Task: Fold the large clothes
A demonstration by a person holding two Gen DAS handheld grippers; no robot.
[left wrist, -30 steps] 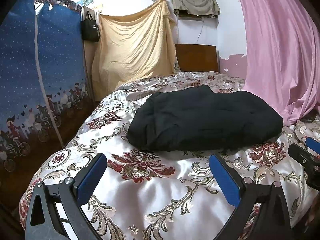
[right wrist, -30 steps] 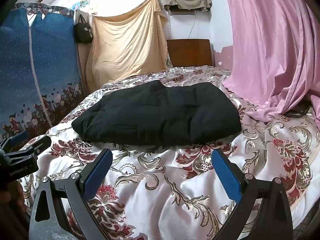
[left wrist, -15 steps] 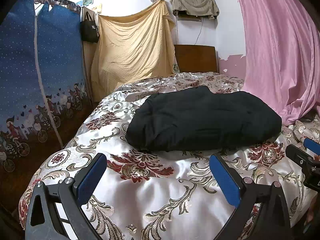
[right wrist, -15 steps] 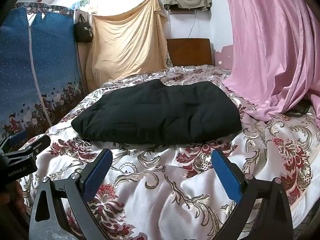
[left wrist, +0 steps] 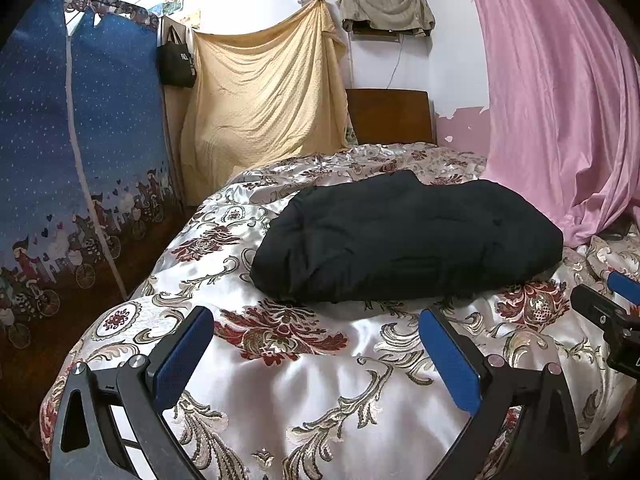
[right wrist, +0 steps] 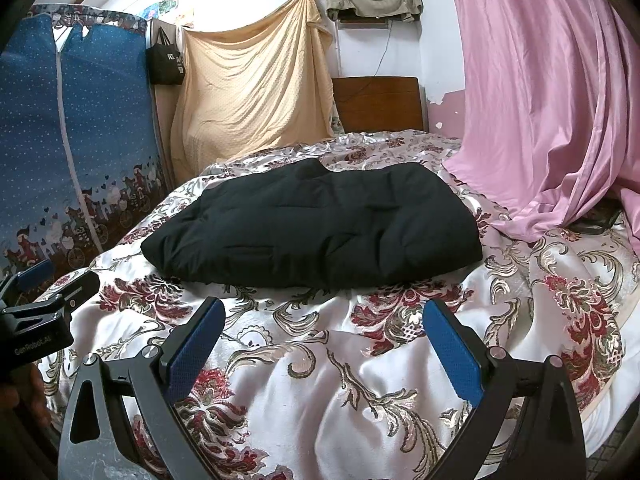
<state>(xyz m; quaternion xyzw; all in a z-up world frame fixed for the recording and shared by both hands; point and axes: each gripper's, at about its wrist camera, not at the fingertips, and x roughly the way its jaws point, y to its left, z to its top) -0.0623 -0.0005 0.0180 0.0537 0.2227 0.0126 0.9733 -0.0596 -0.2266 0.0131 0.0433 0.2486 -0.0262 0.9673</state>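
Garment (left wrist: pixel 404 236), black and padded, lies mid-bed (left wrist: pixel 320 376) as a compact folded bundle; folding looks essentially done. Left tongs (left wrist: pixel 316 344) and right tongs (right wrist: pixel 324 340) both wide, empty, short of it.

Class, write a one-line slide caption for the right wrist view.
Open right tool hovers over floral bedspread, facing a folded black garment.

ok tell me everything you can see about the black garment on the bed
The black garment is a thick, padded, matte piece, likely a quilted coat, already folded into a puffy, roughly rectangular bundle with shallow stitched creases. It lies flat across the middle of the floral satin bedspread, its only visible contact. A notch shows at its far edge. Both grippers hang short of it with jaws open, empty.
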